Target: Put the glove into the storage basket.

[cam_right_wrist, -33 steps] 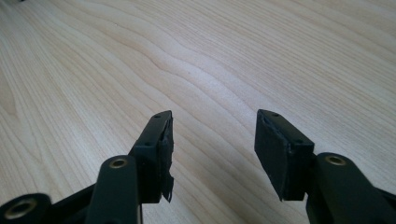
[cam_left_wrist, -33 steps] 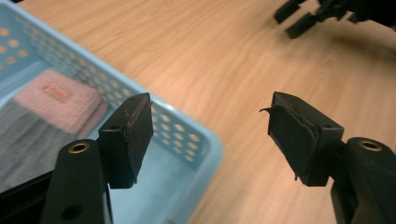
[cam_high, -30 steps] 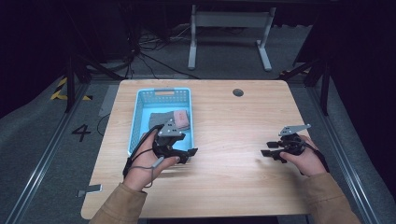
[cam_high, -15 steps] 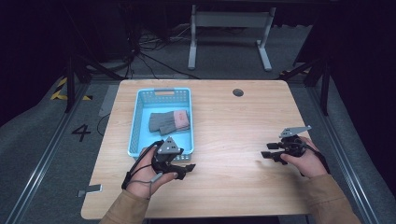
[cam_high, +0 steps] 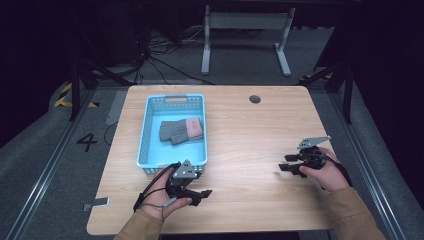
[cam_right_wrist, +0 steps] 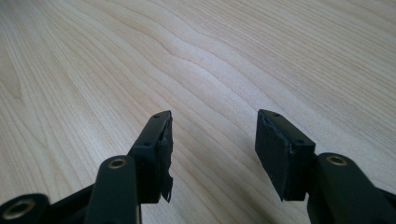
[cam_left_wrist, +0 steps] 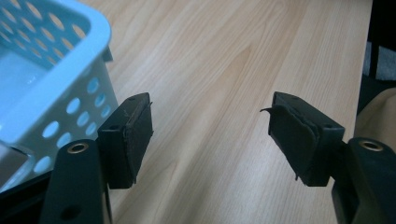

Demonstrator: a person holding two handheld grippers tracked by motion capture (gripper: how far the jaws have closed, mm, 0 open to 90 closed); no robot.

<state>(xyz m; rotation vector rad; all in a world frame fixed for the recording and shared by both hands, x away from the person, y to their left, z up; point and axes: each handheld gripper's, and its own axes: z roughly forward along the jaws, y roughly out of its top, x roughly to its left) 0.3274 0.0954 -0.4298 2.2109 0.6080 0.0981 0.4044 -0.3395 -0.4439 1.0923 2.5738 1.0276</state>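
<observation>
My left claw (cam_high: 204,194) gapes wide, empty, over bare surface (cam_high: 250,135); basket (cam_high: 146,131) just beside holds gloves (cam_high: 181,131). Right claw (cam_high: 283,163) likewise wide.

Gloves (cam_high: 182,131) in basket (cam_high: 145,135) on table's (cam_high: 250,130) left half.

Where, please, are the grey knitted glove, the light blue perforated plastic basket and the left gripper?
Grey knitted glove (cam_high: 175,131): high view, middle of its grey part.
Light blue perforated plastic basket (cam_high: 143,140): high view, left rim.
Left gripper (cam_high: 204,196): high view, between its open fingertips.

one basket (cam_high: 146,134), one glove (cam_high: 181,131), two grippers
</observation>
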